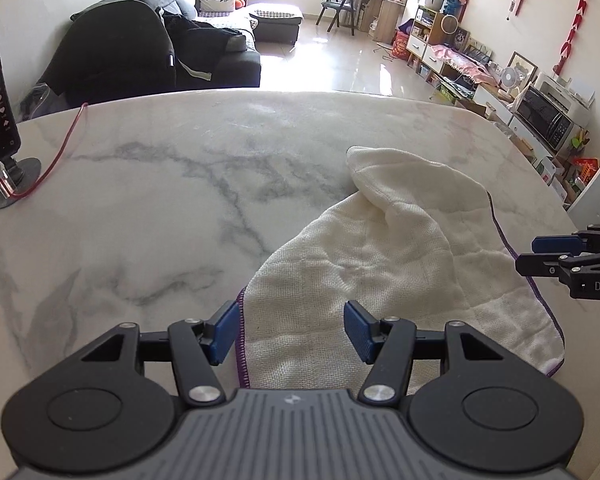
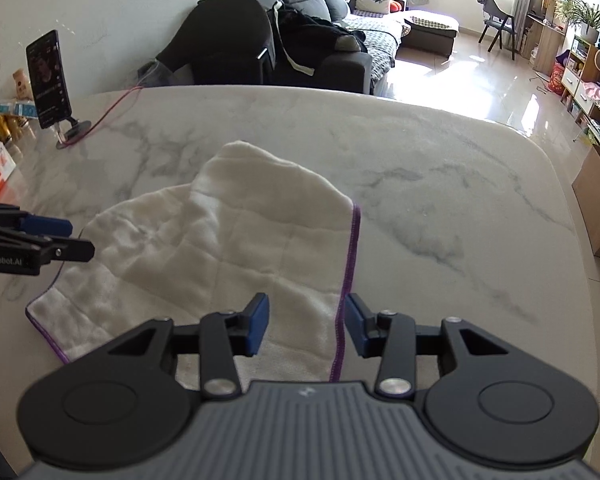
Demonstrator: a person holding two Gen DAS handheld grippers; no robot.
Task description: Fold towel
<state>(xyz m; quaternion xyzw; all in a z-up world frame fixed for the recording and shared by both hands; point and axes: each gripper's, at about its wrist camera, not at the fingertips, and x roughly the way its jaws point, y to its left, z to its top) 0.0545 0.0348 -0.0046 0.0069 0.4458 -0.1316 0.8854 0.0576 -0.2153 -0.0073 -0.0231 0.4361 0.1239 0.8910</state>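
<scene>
Lying rumpled on the marble table [image 1: 148, 208], the towel [image 1: 380, 264] sits beneath both released grippers, left [image 1: 290, 330] and right [image 2: 306, 324], each over a purple-stitched edge.

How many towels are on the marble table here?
1. A single white towel with purple stitched edging lies rumpled on the near part of the table, in front of both grippers. No second towel shows, though its folds could hide something.

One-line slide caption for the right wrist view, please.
Right tool open above the purple-stitched edge of a rumpled white towel on a marble table; left tool at frame left.
</scene>
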